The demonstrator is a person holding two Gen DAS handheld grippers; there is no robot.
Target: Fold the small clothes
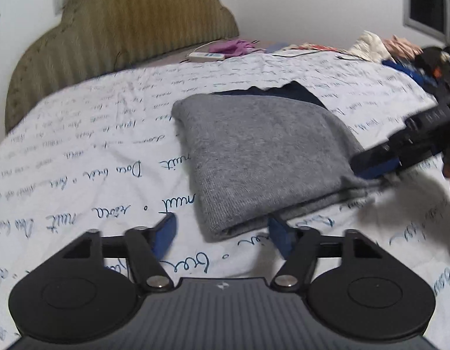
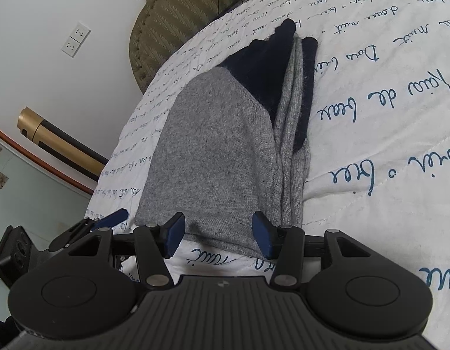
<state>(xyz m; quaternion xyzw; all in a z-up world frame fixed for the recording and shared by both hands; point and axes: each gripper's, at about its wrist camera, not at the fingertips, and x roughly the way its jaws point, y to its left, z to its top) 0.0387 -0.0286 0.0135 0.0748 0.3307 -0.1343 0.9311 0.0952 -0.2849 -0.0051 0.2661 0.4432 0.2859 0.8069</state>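
A folded grey knit garment (image 1: 260, 154) with dark navy parts at its far end lies flat on the bed (image 1: 93, 145). My left gripper (image 1: 222, 230) is open, and the garment's near corner lies between its blue pads, which do not press on it. My right gripper (image 2: 218, 230) is open too, astride the garment's (image 2: 213, 157) near edge without pinching it. In the left wrist view the right gripper (image 1: 373, 163) sits at the garment's right corner. In the right wrist view the left gripper (image 2: 108, 218) shows low at the left, beside the garment.
The bed cover (image 2: 385, 116) is white with blue script. An olive headboard (image 1: 131, 26) stands behind it. A white power strip (image 1: 207, 56), a purple cloth (image 1: 230, 46) and a pile of clothes (image 1: 400, 49) lie along the far edge.
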